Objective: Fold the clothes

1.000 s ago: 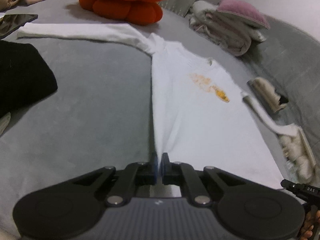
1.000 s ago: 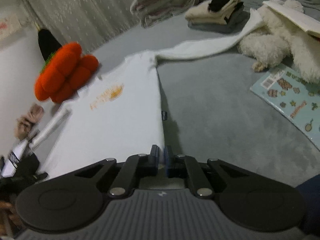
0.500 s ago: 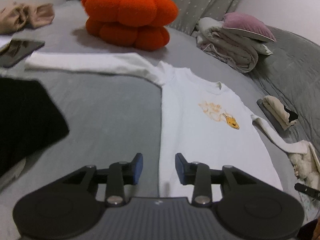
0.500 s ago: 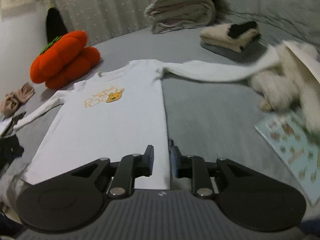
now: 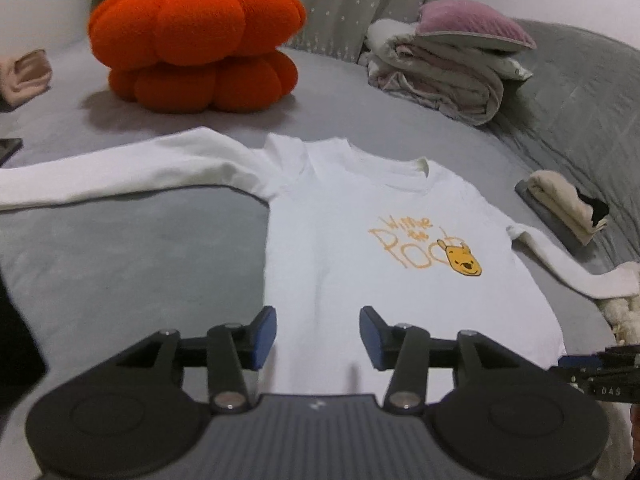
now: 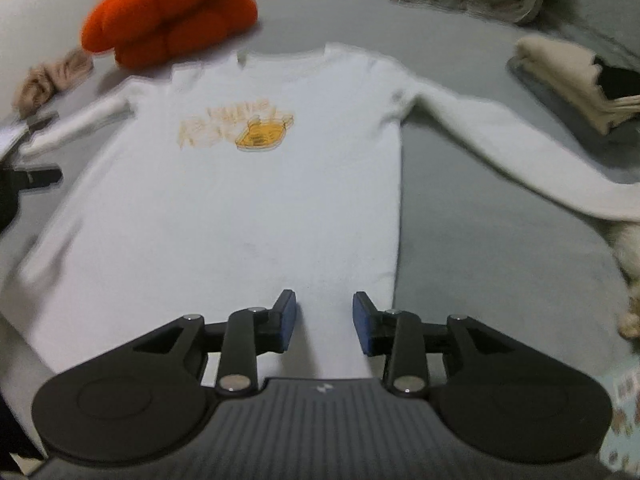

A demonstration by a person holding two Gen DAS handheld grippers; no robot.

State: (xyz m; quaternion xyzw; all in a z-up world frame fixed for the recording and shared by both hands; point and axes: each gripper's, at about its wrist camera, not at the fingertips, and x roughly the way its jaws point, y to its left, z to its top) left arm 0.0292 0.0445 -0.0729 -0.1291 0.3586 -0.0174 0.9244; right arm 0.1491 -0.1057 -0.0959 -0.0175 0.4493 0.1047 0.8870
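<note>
A white long-sleeved shirt (image 5: pixel 360 248) (image 6: pixel 240 200) with an orange bear print lies flat and face up on the grey bed, both sleeves spread out to the sides. My left gripper (image 5: pixel 318 334) hovers over the shirt's hem near its left side. Its jaws are opening and hold nothing. My right gripper (image 6: pixel 325 322) hangs over the hem near the shirt's right side. Its jaws are opening too, with only the flat cloth showing beneath them. The right gripper's tip (image 5: pixel 592 364) shows at the edge of the left wrist view.
An orange pumpkin cushion (image 5: pixel 196 40) stands beyond the collar. A pile of folded blankets (image 5: pixel 448 64) sits at the back right. A small stack of folded clothes (image 5: pixel 560 204) (image 6: pixel 576 88) lies near the right sleeve. A dark garment (image 6: pixel 24 184) lies at the left.
Both grippers let go of the shirt's bottom corners and opened. Both then drew back and swung toward the middle of the hem, and the shirt now lies flat.
</note>
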